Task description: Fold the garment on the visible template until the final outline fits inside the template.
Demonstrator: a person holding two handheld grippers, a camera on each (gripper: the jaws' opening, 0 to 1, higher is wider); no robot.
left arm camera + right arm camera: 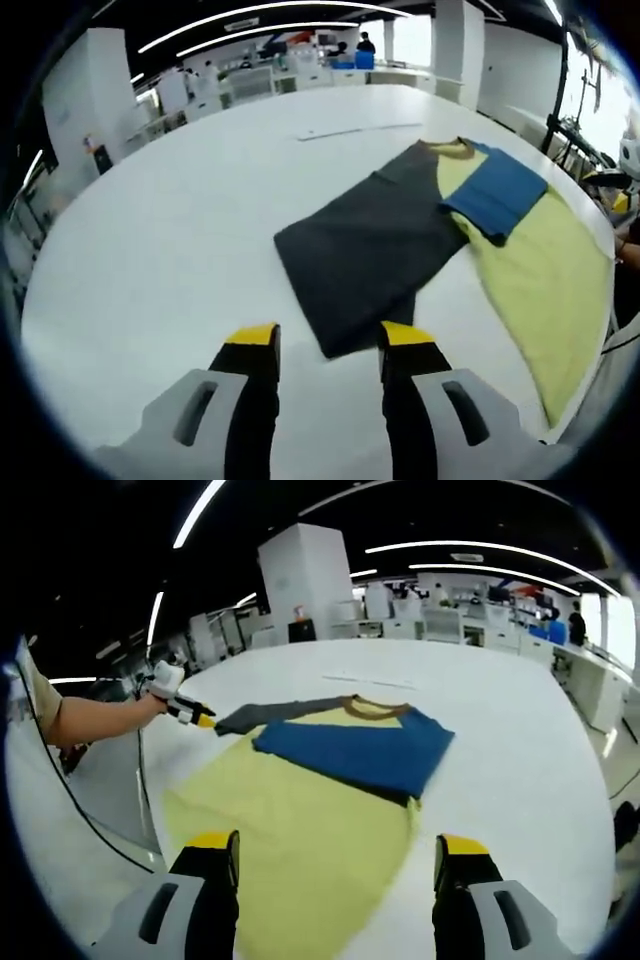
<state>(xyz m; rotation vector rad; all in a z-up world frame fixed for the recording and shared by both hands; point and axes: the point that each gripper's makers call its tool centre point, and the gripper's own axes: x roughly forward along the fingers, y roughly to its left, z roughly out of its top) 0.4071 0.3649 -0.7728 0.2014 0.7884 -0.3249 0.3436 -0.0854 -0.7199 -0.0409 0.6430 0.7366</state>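
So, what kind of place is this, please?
Probably a large open-plan lab or workshop: long ceiling light strips, rows of desks with equipment at the back, and a big white table carrying a T-shirt.

White table (150, 250), background office desks (470, 620)

Garment (350, 748): tee with blue front, dark grey sleeves and brown collar, partly folded, lying flat on the white worktop (520, 740). In the right gripper view it overlaps the yellow template (300, 840) at the template's 12 o'clock edge, one grey sleeve reaching toward 10 o'clock. In the left gripper view the grey part (370, 250) spreads off the template toward 8 o'clock, blue part folded on top.
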